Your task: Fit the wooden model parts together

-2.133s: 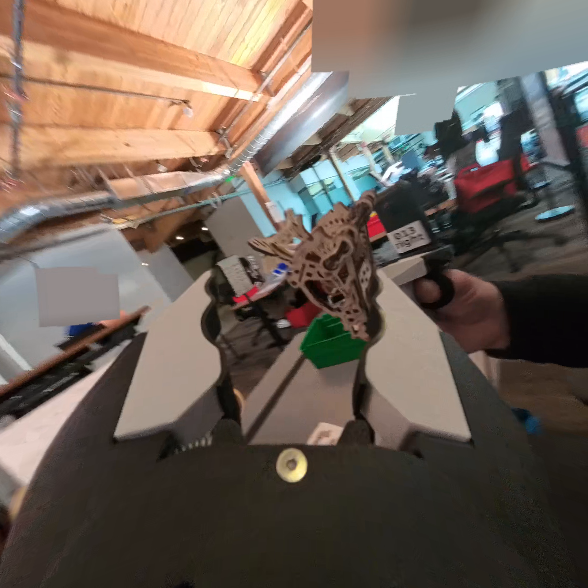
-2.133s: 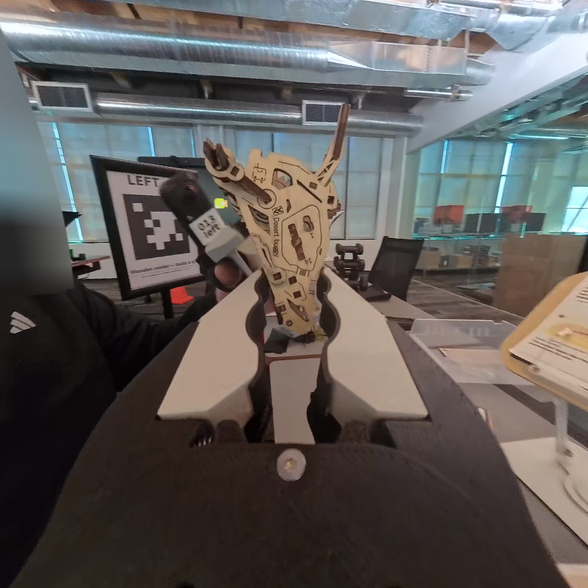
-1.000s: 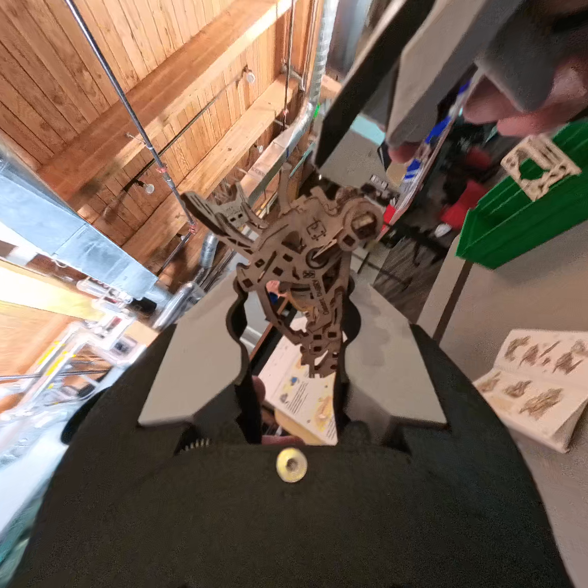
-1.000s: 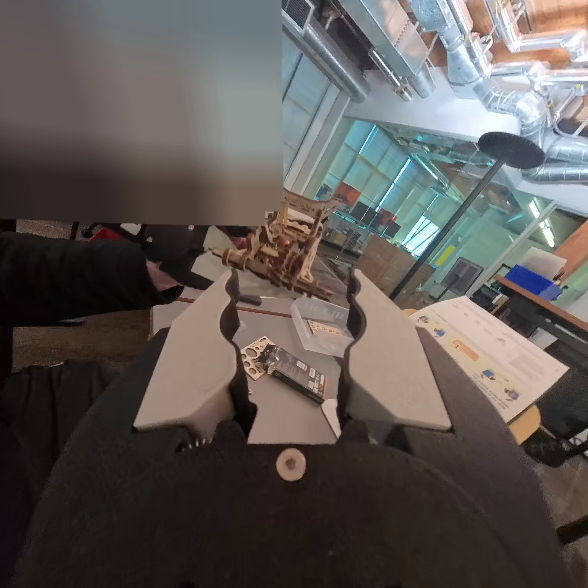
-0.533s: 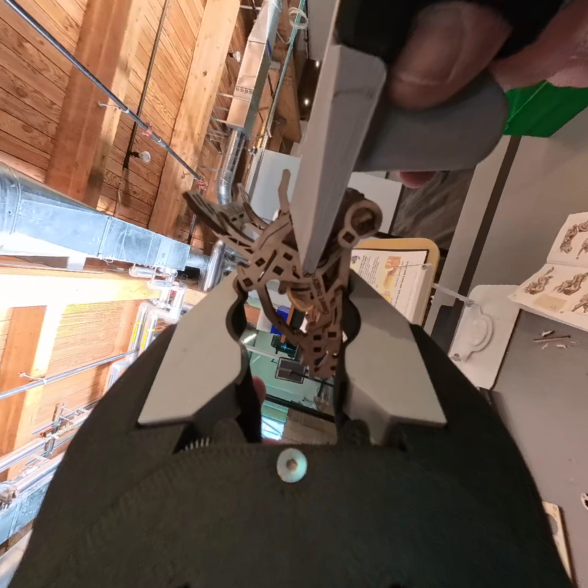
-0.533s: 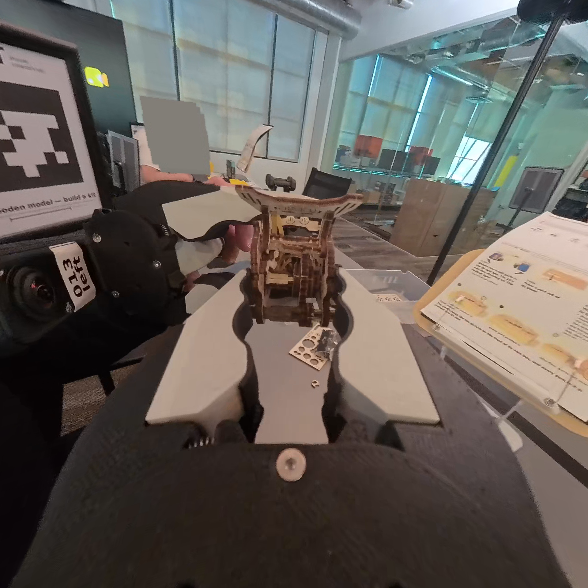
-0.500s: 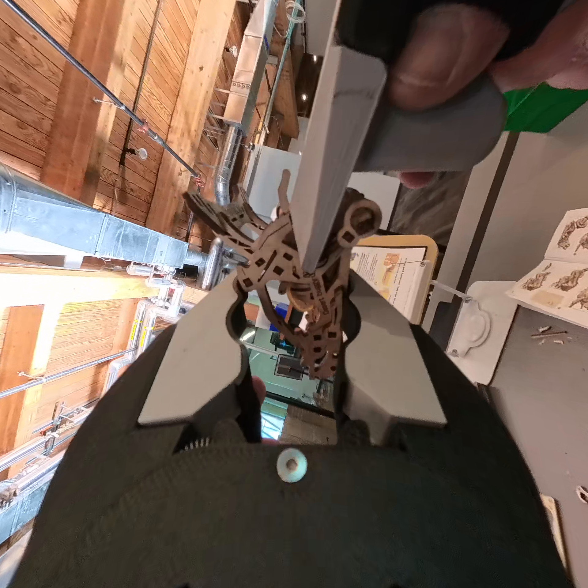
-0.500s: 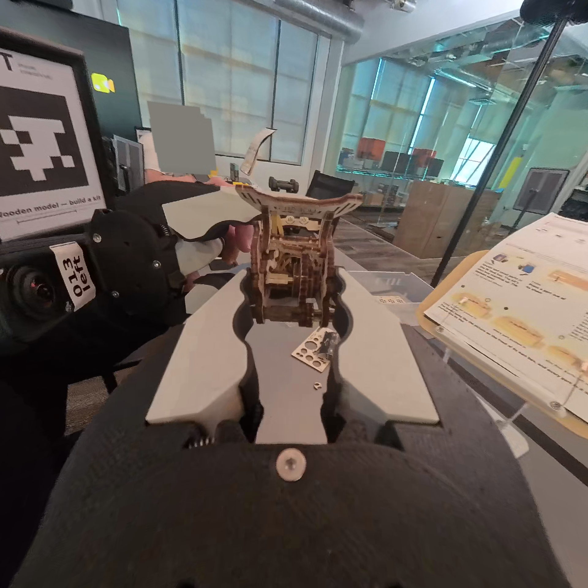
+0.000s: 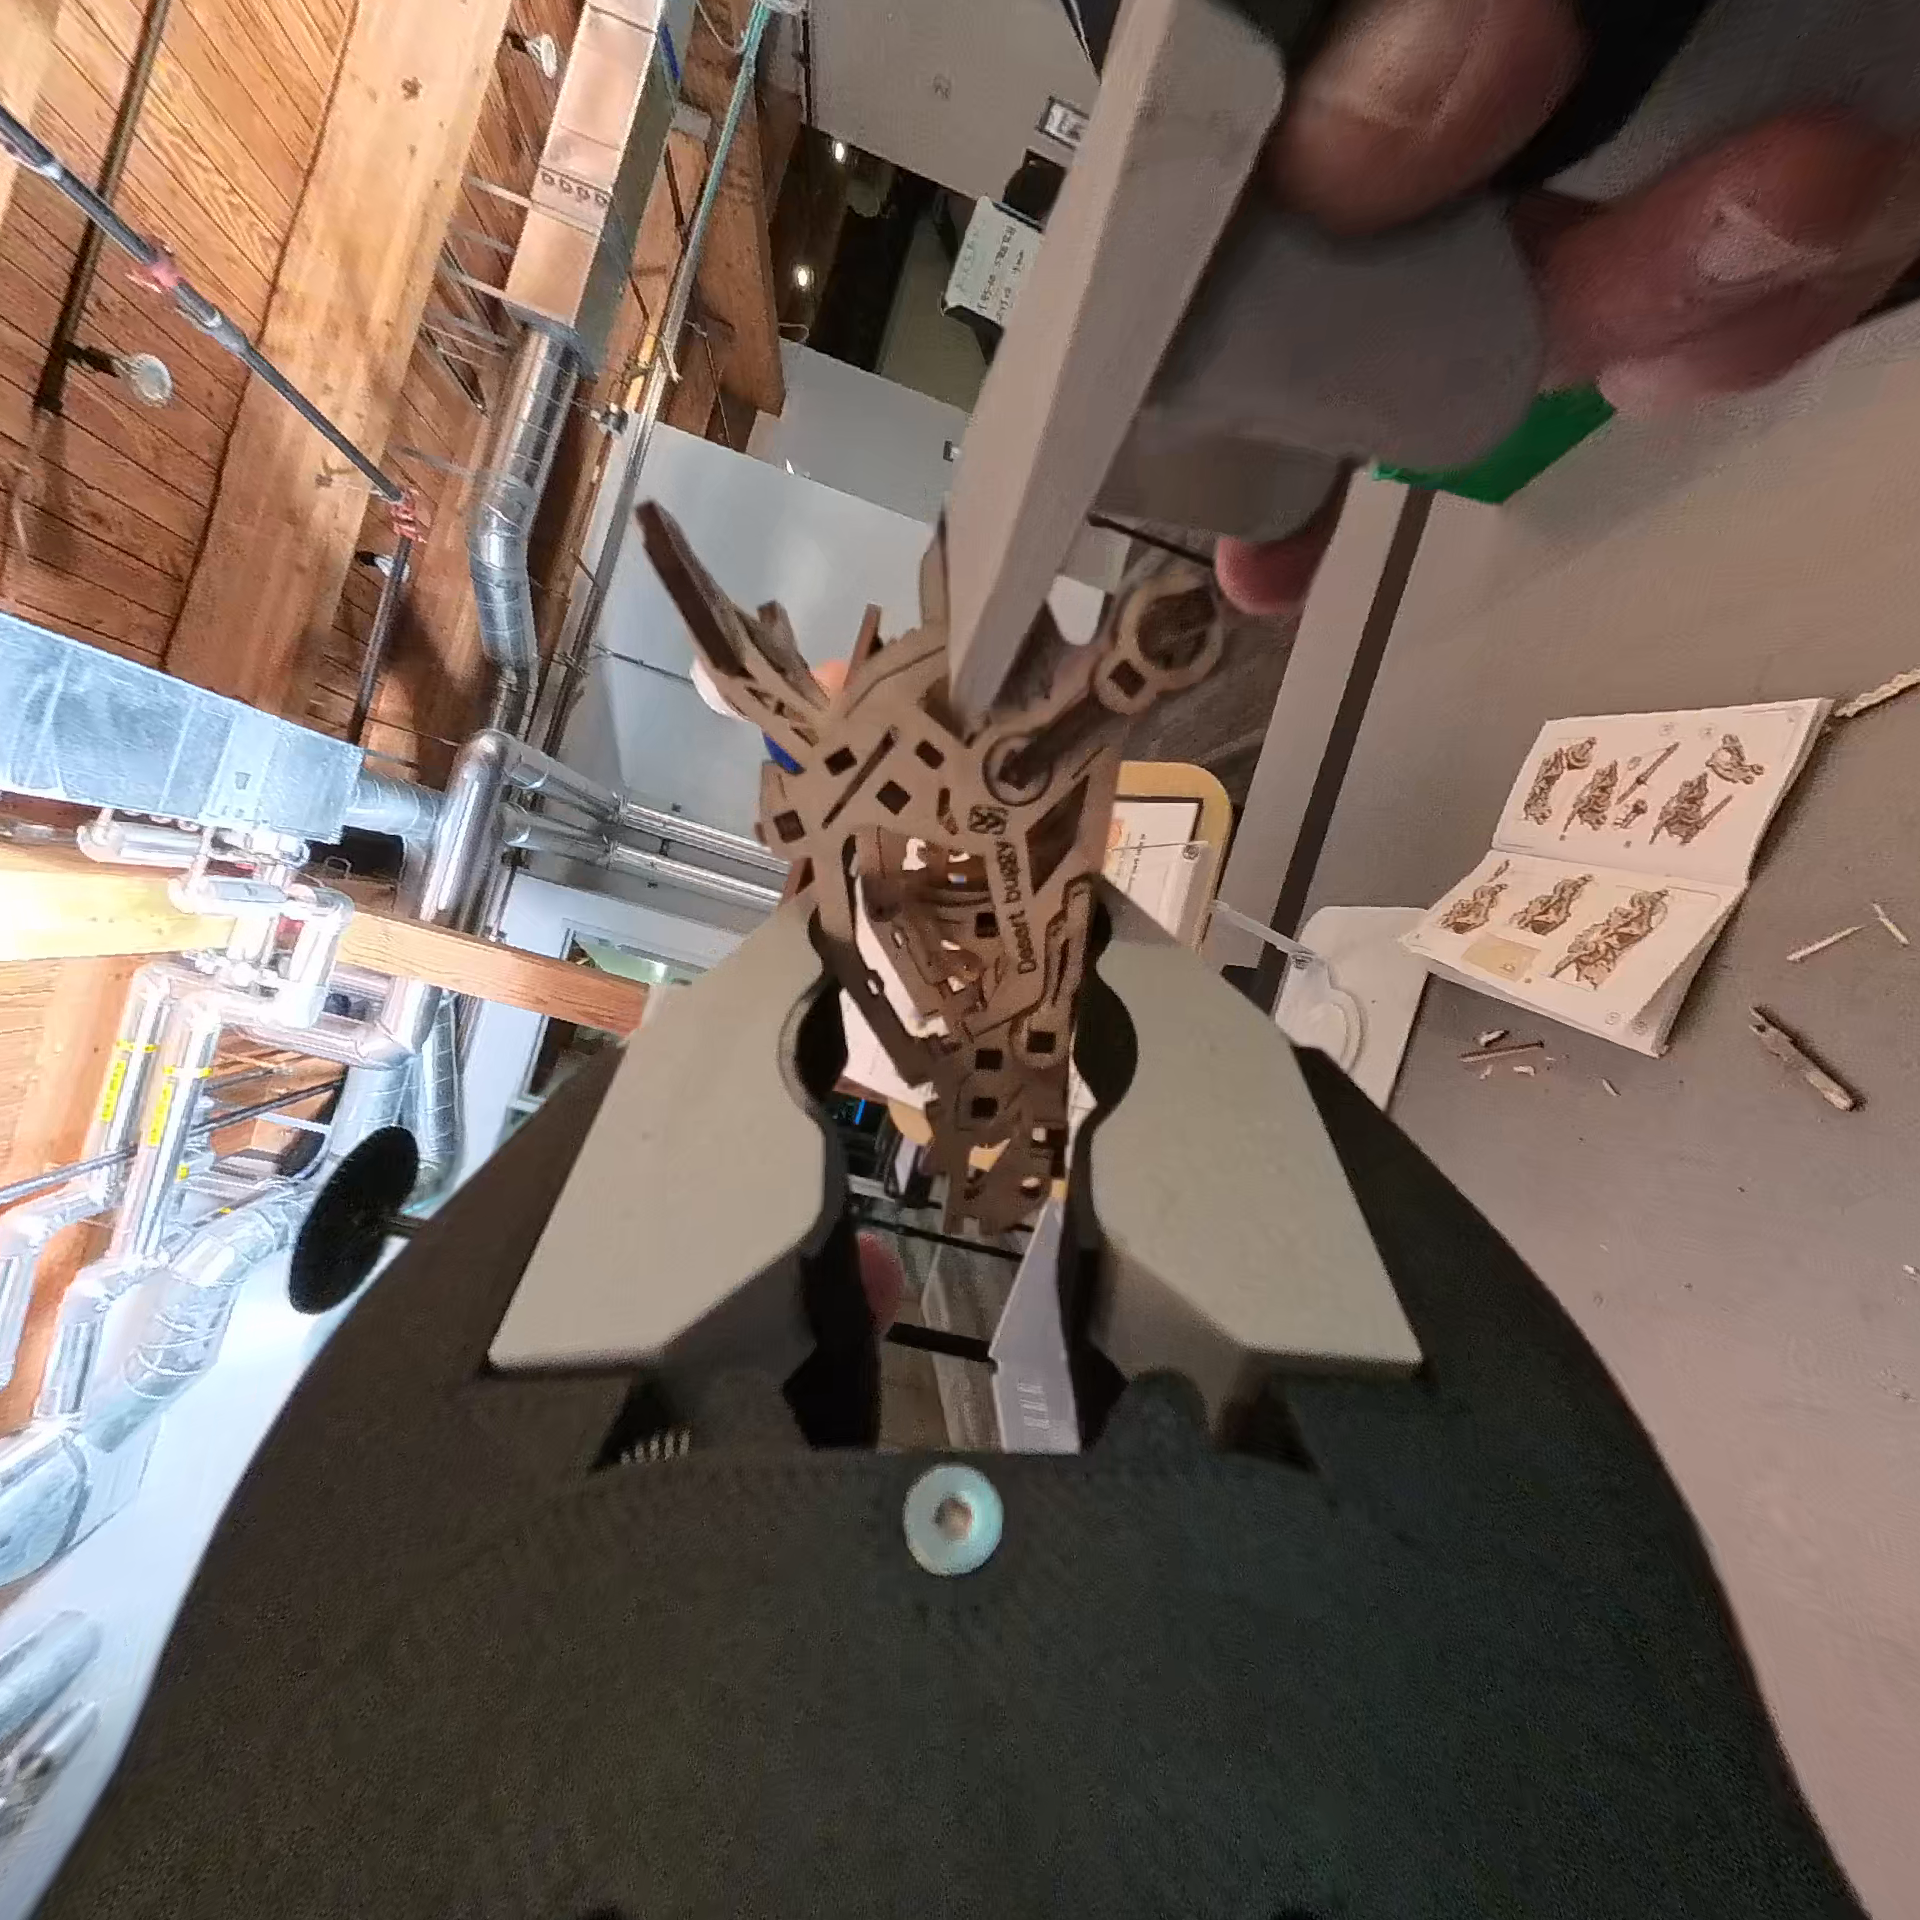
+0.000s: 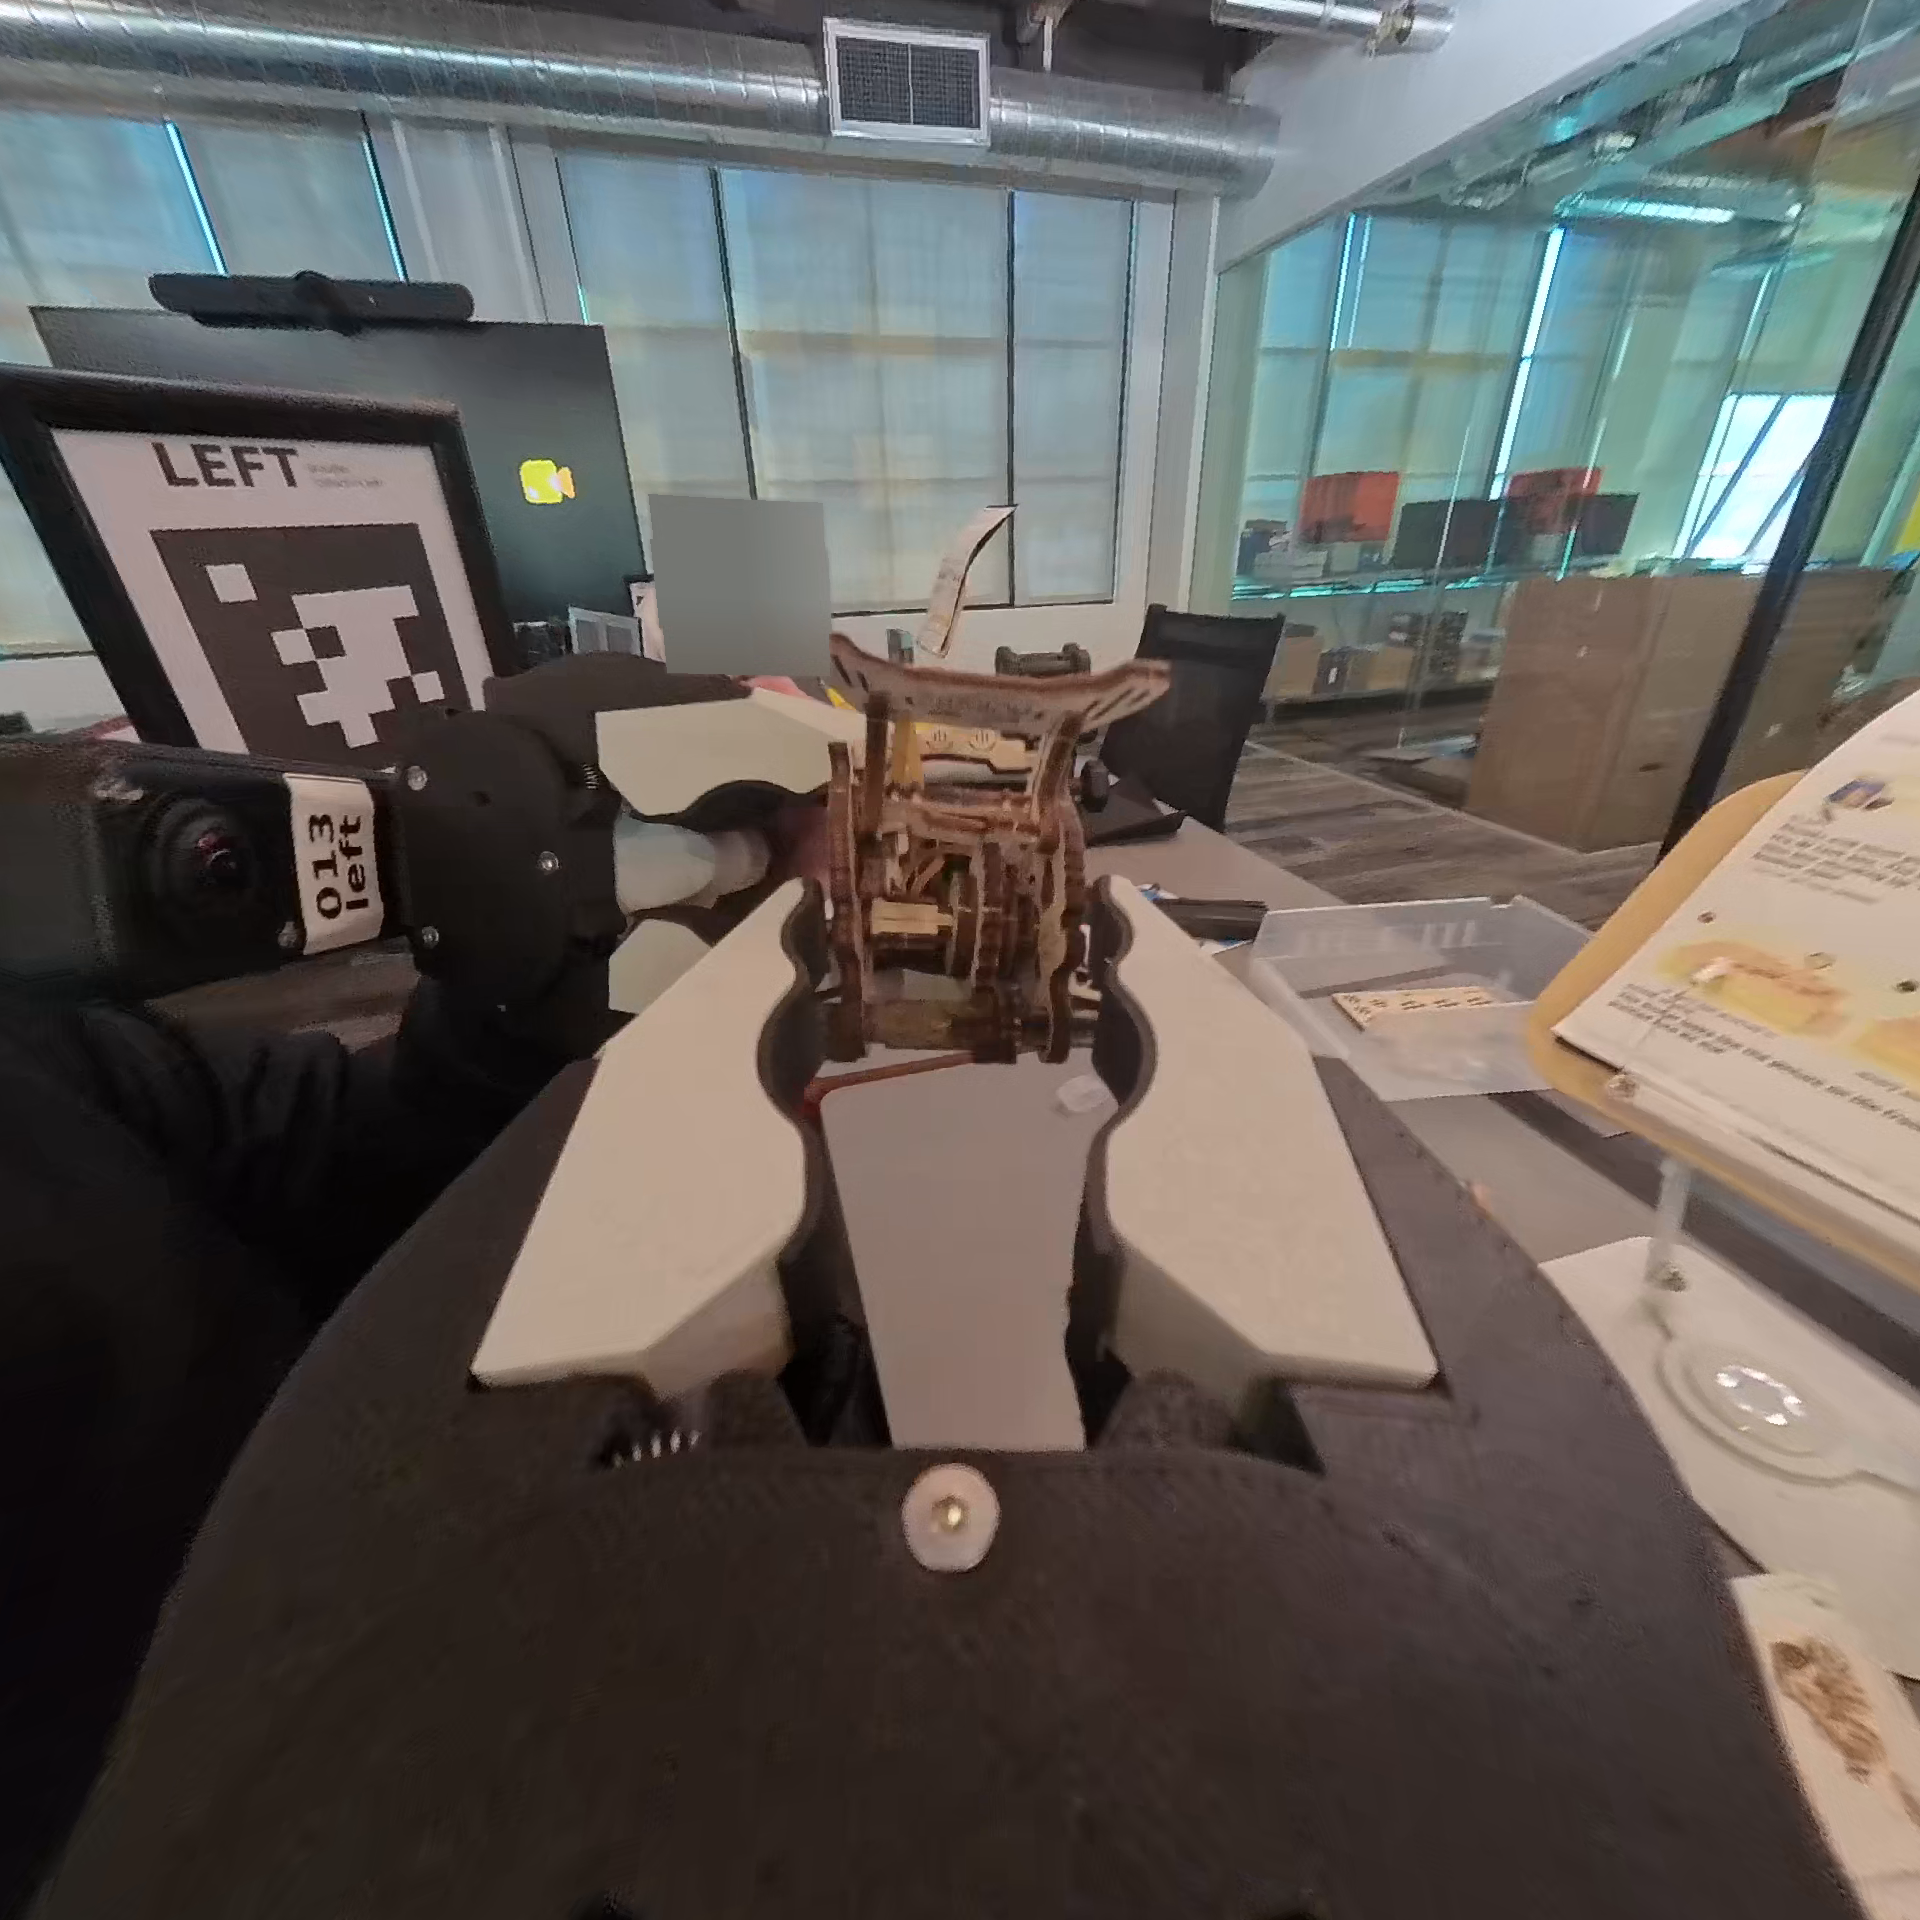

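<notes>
both hand-held grippers [image 9: 956,935] [image 10: 956,935] clamp the wooden model [image 10: 956,883] from opposite sides.

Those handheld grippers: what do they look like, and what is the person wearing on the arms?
Each gripper, right and left, has a black, rough-textured rounded body with a silver screw at its centre and two pale grey wedge-shaped fingers with wavy black inner edges. The left one carries a black wide-angle camera with a white label beside it. The person's sleeve is black.
</notes>
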### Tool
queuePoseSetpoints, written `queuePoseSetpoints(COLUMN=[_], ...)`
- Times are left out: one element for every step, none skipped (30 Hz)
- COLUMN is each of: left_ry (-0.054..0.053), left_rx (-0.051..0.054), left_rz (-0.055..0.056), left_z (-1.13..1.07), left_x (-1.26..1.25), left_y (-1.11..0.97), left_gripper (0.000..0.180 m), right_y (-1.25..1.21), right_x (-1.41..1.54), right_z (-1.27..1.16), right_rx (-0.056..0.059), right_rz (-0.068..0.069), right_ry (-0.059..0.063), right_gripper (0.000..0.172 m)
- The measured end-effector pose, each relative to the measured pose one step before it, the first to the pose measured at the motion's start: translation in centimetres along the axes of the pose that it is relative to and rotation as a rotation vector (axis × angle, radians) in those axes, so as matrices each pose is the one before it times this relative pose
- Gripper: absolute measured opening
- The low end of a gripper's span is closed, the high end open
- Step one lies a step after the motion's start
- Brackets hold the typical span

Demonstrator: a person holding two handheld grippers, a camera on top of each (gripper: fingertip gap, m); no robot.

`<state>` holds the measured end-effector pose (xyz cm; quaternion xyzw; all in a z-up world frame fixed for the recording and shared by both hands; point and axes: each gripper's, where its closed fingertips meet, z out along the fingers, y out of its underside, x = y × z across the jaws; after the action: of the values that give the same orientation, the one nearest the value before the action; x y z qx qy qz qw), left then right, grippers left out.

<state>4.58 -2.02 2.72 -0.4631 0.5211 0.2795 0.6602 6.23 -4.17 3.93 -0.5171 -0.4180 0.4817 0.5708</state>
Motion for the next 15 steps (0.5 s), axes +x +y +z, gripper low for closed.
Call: queuePoseSetpoints(left_ry=[0.0056,0.0113,0.0174,0.0188,0.0171,0.0138,0.0141,0.0217,0.0314,0.0308,0.0238,0.0221,0.0268,0.0203,0.0132], left_rx=[0.0053,-0.0007,-0.0029,0.0060,0.0066,-0.0030,-0.0008,0.0034,-0.0015,-0.0020,0.0002,0.0022,0.0006,-0.0001,0.0095], left_rz=[-0.0175,-0.0193,-0.0231,-0.0222,-0.0164,-0.0149,-0.0133,-0.0149,-0.0166,-0.0164,-0.0152,-0.0081,-0.0149,-0.0229,-0.0137], left_z=[-0.041,0.003,0.027,0.003,-0.020,0.005,-0.013,-0.029,-0.019,-0.021,-0.006,-0.007,-0.006,0.012,-0.032], left_x=[-0.108,-0.032,0.051,0.102,0.108,0.088,0.093,0.215,0.357,0.369,0.271,0.287,0.346,0.192,0.088], left_y=[0.081,0.175,0.212,0.078,0.022,0.112,0.054,-0.016,0.053,0.058,0.029,0.009,0.016,0.049,-0.045], left_gripper=[0.038,0.038,0.038,0.038,0.038,0.038,0.038,0.038,0.038,0.038,0.038,0.038,0.038,0.038,0.038], right_y=[-0.311,-0.252,-0.220,-0.236,-0.245,-0.176,-0.034,0.032,-0.007,0.085,0.202,0.188,0.148,0.040,-0.072], right_x=[0.185,0.204,0.120,0.000,-0.057,-0.166,-0.235,-0.280,-0.310,-0.227,-0.133,-0.128,-0.171,-0.199,-0.178], right_z=[-0.380,-0.360,-0.317,-0.259,-0.192,-0.103,-0.005,0.081,0.111,0.158,0.198,0.190,0.152,0.095,0.022], right_rx=[0.0017,-0.0039,-0.0069,-0.0059,-0.0047,-0.0093,-0.0188,-0.0238,-0.0198,-0.0234,-0.0275,-0.0214,-0.0135,-0.0024,0.0079], right_rz=[-0.0208,-0.0280,-0.0296,-0.0374,-0.0489,-0.0571,-0.0619,-0.0635,-0.0632,-0.0551,-0.0462,-0.0407,-0.0295,-0.0119,0.0020], right_ry=[0.0121,0.0164,0.0163,0.0156,0.0188,0.0177,0.0167,0.0166,0.0163,0.0188,0.0191,0.0147,0.0052,-0.0044,-0.0122], right_gripper=[0.048,0.048,0.048,0.042,0.035,0.032,0.028,0.025,0.021,0.019,0.020,0.016,0.013,0.009,0.006])
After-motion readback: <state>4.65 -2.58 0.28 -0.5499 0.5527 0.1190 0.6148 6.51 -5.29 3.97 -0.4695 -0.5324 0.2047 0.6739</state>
